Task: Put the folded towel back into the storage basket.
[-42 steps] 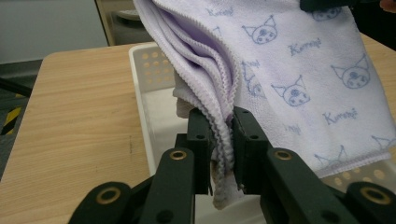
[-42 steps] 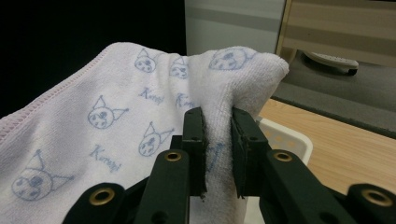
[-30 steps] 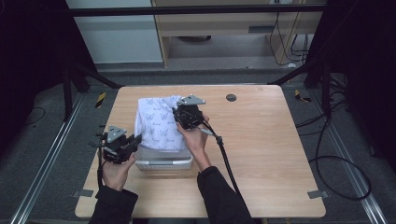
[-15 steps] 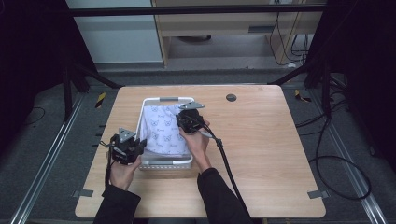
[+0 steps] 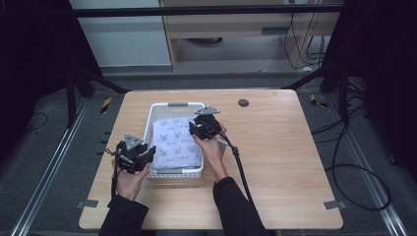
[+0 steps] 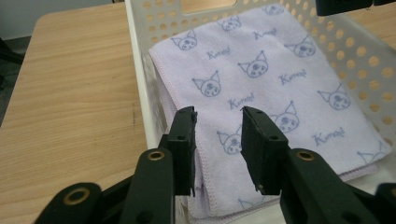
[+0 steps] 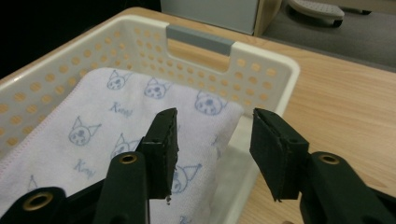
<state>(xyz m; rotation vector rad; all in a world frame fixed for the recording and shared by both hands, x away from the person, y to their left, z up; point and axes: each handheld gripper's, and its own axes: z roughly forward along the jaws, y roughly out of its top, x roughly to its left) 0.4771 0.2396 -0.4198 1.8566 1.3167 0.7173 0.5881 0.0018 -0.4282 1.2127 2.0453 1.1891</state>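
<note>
High view says it all: a second ago your towel [image 5: 176, 144] was bunched up above the basket [image 5: 173, 106], now it lies flat and folded inside it. Both your claws are spread with nothing in them, the left gripper [image 5: 137, 157] off the near-left corner and the right gripper [image 5: 198, 129] over the right rim. Looks like the drop's done, so you can probably back off.

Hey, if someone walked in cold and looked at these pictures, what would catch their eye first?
Probably the folded lilac towel printed with little cat faces, lying flat inside a white perforated basket in the middle of the wooden table. Next, the two black grippers flanking it: the left gripper at the basket's near left corner and the right gripper over its right edge, both open and holding nothing.
</note>
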